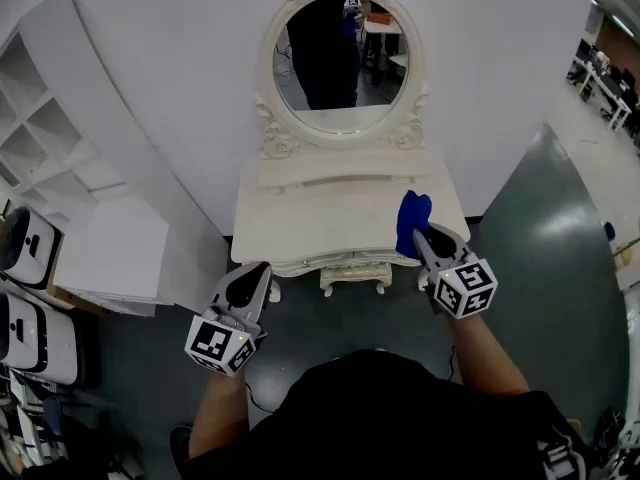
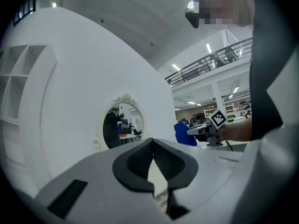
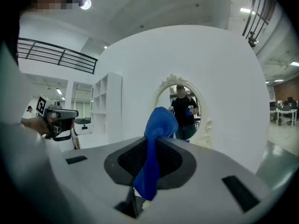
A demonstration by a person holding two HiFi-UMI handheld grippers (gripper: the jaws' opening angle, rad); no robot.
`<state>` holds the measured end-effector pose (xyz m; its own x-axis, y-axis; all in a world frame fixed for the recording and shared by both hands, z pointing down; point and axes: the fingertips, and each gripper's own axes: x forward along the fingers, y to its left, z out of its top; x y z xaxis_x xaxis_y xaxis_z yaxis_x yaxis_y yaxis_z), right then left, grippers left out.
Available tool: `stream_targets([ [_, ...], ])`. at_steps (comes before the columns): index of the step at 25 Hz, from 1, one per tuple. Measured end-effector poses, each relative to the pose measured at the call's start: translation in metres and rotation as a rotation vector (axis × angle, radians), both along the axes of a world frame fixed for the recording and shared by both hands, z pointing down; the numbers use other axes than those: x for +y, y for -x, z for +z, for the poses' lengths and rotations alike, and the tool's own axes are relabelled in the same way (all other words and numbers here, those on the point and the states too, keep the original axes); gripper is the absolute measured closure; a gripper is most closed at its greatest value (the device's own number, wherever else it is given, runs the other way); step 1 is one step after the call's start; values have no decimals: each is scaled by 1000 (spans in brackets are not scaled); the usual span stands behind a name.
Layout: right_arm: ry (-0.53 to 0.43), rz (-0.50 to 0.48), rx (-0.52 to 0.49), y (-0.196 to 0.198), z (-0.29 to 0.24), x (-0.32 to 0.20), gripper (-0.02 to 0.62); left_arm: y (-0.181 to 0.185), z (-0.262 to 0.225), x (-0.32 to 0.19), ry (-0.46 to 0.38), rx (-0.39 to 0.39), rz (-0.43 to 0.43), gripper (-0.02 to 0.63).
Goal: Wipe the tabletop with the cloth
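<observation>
The white dressing table (image 1: 320,223) stands against the wall under an oval mirror (image 1: 340,63). A blue cloth (image 1: 411,218) hangs bunched over the right part of the tabletop, and my right gripper (image 1: 418,234) is shut on it. In the right gripper view the cloth (image 3: 156,125) sticks up between the jaws of that gripper (image 3: 153,141) and droops down. My left gripper (image 1: 257,270) is shut and holds nothing; it hovers in front of the table's left front corner, off the top. The left gripper view shows its jaws (image 2: 152,141) touching, with the cloth (image 2: 184,133) far off to the right.
A white shelf unit (image 1: 60,138) stands to the left of the table, with white appliances (image 1: 25,248) at the far left edge. Grey floor (image 1: 560,258) spreads in front and to the right. The ornate mirror frame (image 1: 275,138) rises at the back of the tabletop.
</observation>
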<state>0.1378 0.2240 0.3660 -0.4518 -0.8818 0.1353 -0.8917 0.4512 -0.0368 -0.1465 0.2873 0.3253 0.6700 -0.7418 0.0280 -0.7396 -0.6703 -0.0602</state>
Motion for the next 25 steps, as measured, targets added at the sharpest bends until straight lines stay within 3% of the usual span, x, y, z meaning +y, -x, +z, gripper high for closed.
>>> stream_targets([
  [11,13,28,-19,7,6,0,552,12,8,1,4,-15,18,595],
  [25,5,35,16,22,-1,-27,552,34,18,-23,25,26,11,597],
])
